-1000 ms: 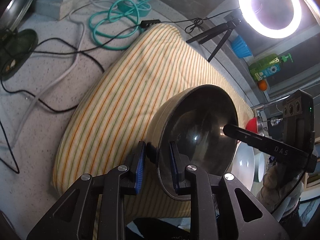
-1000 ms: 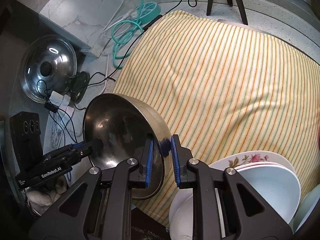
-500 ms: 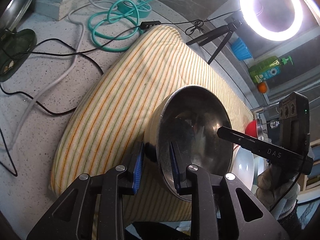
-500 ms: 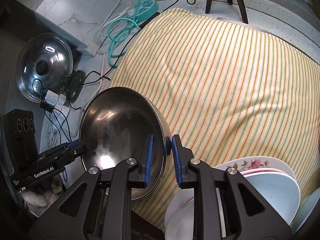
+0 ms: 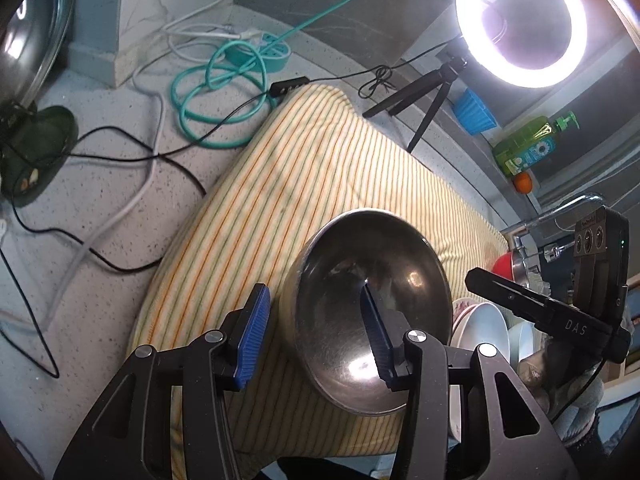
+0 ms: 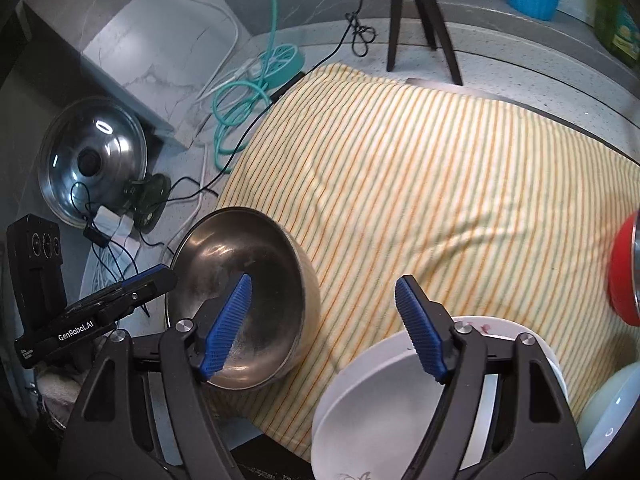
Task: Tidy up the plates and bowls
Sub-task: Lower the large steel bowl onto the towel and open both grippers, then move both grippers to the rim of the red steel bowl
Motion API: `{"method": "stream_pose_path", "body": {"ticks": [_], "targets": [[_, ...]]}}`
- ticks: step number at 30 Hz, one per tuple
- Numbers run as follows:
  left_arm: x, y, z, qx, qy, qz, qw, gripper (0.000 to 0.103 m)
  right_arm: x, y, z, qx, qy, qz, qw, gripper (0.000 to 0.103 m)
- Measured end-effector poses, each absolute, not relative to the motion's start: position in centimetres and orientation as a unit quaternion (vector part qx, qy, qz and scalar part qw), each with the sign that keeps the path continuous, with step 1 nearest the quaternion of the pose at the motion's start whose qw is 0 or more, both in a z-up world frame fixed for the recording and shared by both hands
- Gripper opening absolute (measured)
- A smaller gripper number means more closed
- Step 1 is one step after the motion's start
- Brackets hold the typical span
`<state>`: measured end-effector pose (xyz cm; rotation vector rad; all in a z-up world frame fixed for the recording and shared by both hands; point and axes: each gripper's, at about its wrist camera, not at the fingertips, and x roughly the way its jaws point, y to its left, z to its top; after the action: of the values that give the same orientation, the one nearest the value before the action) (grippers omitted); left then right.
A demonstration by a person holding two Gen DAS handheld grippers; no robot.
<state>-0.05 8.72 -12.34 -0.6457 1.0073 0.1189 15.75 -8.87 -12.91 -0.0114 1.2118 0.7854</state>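
A steel bowl (image 5: pixel 372 280) (image 6: pixel 256 264) rests upright on the yellow striped cloth (image 5: pixel 312 184) near its front corner. My left gripper (image 5: pixel 314 326) straddles the bowl's near wall, one blue pad inside and one outside. Its jaws are opening and the pads stand off the metal. From the other side my right gripper (image 6: pixel 324 320) straddles the rim with one pad inside the bowl. Its jaws are also opening, wide, and touch nothing. A stack of white plates (image 6: pixel 372 396), the lower one with a flower pattern, sits under the right gripper's outer finger.
A red bowl (image 6: pixel 624 272) and a pale bowl (image 6: pixel 608 412) sit at the right edge. A steel pot lid (image 6: pixel 92 160), a teal hose coil (image 6: pixel 240 116) and loose cables lie on the counter to the left. A ring light (image 5: pixel 520 20) on a tripod (image 6: pixel 420 20) stands behind the cloth.
Both grippers had the bowl's rim pinched and the bowl tilted. Now both pairs of jaws have spread off the rim and the bowl sits flatter on the cloth.
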Motion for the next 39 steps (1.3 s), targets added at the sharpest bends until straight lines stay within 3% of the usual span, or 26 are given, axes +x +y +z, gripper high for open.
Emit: {"method": "stream_pose_path", "body": {"ticks": [21,39], "targets": [[3.1,3.3,-9.3,-0.265,0.450,-0.010,0.853,0.046,15.3,-24.4,-6.5,0.067,0.465,0.242,0.849,0.077],[6.8,-5.8,-8.9,-0.210,0.462,-0.089,0.857,0.046,15.4,-38.3,-7.8,0.117,0.452,0.140,0.873,0.075]]}}
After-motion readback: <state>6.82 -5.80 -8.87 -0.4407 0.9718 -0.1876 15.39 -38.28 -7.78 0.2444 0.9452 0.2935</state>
